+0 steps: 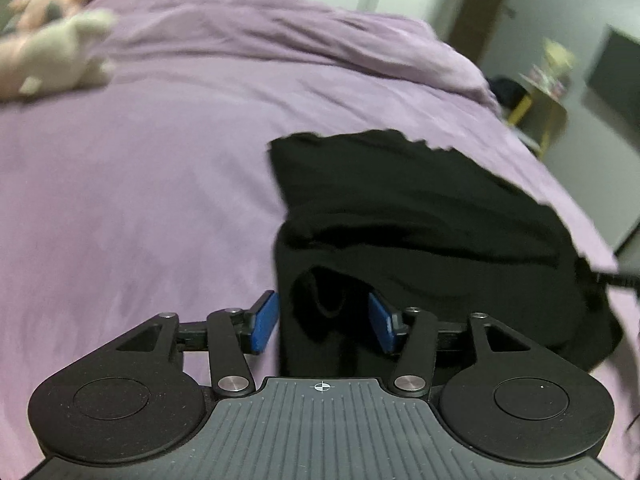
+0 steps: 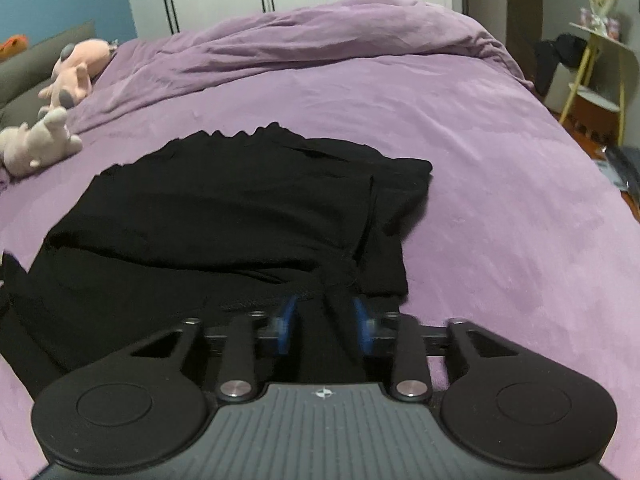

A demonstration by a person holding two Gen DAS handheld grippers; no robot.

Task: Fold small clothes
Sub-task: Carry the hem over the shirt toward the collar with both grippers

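A black garment (image 1: pixel 420 208) lies on the purple bed cover, part folded, and also shows in the right wrist view (image 2: pixel 224 208). My left gripper (image 1: pixel 324 322) has its blue pads (image 1: pixel 266 322) wide apart, with the garment's near left edge lying between them. My right gripper (image 2: pixel 322 326) has its blue pads (image 2: pixel 286 326) apart too, with a bunched strip of the garment's near right edge between them. I cannot tell whether either gripper's pads touch the cloth. The left wrist view is blurred.
The purple cover (image 2: pixel 500 208) is rumpled into a ridge at the far side. Two plush toys (image 2: pixel 36 140) lie at the far left by a grey pillow. A yellow side table (image 2: pixel 596 72) stands right of the bed, and white wardrobe doors behind it.
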